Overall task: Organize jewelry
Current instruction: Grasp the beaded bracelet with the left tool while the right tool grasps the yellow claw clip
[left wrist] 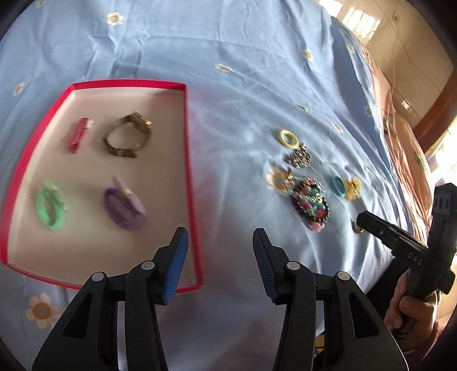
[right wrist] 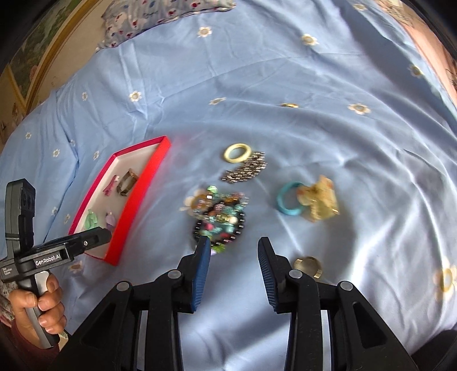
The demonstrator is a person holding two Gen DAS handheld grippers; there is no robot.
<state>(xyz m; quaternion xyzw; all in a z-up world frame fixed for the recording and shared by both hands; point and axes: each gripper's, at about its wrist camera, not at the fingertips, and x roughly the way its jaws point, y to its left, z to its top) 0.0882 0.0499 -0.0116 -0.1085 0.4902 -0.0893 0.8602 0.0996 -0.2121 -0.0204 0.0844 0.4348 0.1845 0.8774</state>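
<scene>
The blue sheet (right wrist: 314, 120) carries a loose pile: a pale yellow ring (right wrist: 237, 153), a silver link bracelet (right wrist: 245, 170), a teal ring (right wrist: 288, 202) touching a gold clip (right wrist: 320, 203), and a multicoloured bead bracelet (right wrist: 221, 218). The red tray (left wrist: 192, 182) holds a watch (left wrist: 127, 138), a red clip (left wrist: 78, 134), and green (left wrist: 51, 205) and purple bands (left wrist: 124, 207). The left gripper (left wrist: 220, 264) and the right gripper (right wrist: 233, 272) are parted and empty.

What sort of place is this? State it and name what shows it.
Probably a bedroom: the jewelry lies on a bed under a wrinkled blue flowered sheet, a floral pillow sits at its far end, and framed pictures hang on the wall.
</scene>
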